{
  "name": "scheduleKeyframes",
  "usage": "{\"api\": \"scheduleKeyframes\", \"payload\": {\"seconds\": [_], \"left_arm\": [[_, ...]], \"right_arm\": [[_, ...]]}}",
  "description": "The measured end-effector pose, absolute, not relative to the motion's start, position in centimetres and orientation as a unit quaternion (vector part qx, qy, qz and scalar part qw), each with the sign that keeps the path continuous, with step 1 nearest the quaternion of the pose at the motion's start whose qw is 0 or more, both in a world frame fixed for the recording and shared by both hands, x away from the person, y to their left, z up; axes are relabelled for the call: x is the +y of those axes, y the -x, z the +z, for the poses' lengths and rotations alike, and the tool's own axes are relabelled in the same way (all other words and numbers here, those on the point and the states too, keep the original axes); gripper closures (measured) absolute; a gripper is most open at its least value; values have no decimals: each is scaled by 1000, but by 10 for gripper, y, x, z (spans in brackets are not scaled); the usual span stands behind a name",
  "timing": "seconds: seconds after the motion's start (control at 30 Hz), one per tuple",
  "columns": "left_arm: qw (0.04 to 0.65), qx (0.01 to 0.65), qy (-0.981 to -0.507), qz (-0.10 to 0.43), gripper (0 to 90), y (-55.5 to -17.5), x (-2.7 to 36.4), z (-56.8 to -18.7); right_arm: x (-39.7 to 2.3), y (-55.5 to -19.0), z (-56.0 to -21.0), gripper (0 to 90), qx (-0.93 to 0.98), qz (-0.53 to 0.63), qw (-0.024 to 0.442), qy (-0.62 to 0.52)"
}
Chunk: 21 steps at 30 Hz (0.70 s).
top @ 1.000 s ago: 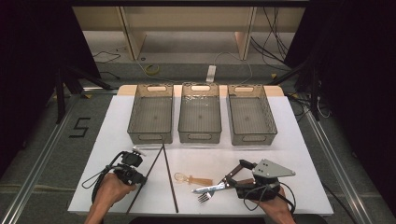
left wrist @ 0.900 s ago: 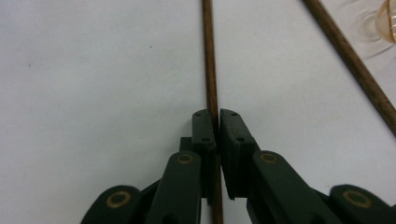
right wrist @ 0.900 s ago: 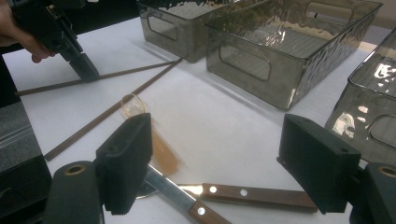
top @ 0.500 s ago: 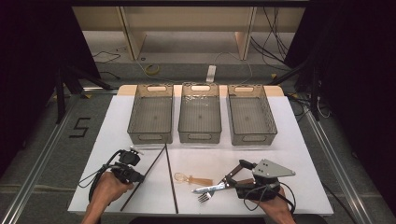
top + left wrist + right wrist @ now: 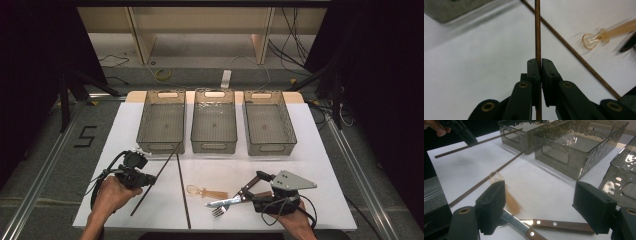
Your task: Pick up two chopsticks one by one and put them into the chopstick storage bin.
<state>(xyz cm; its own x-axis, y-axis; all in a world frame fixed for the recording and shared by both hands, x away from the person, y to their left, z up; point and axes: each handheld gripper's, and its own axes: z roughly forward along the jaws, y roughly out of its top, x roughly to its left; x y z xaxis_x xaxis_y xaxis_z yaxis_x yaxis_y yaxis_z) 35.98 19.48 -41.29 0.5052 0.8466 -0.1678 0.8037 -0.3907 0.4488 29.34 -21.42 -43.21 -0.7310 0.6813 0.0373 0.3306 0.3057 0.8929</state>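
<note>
Gripping one chopstick (image 5: 537, 30), left tongs (image 5: 540, 65); right tongs (image 5: 536, 202) gape above fork (image 5: 559, 225).

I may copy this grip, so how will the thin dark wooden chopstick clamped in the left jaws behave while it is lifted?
The thin dark wooden chopstick looks stiff: it runs straight beyond the left gripper, with no sag. It is probably light, being so slender. Held near one end, it may pivot or slip, since the long free end sticks far out toward the left smoky plastic bin.
</note>
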Motion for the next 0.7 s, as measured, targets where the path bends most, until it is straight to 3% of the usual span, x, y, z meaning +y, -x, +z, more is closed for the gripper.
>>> {"api": "scheduleKeyframes", "payload": {"seconds": [0.7], "left_arm": [[347,500,-785,115,847,-423,205,-347]], "right_arm": [[-215,-294,-432,268,786,497,175,-323]]}}
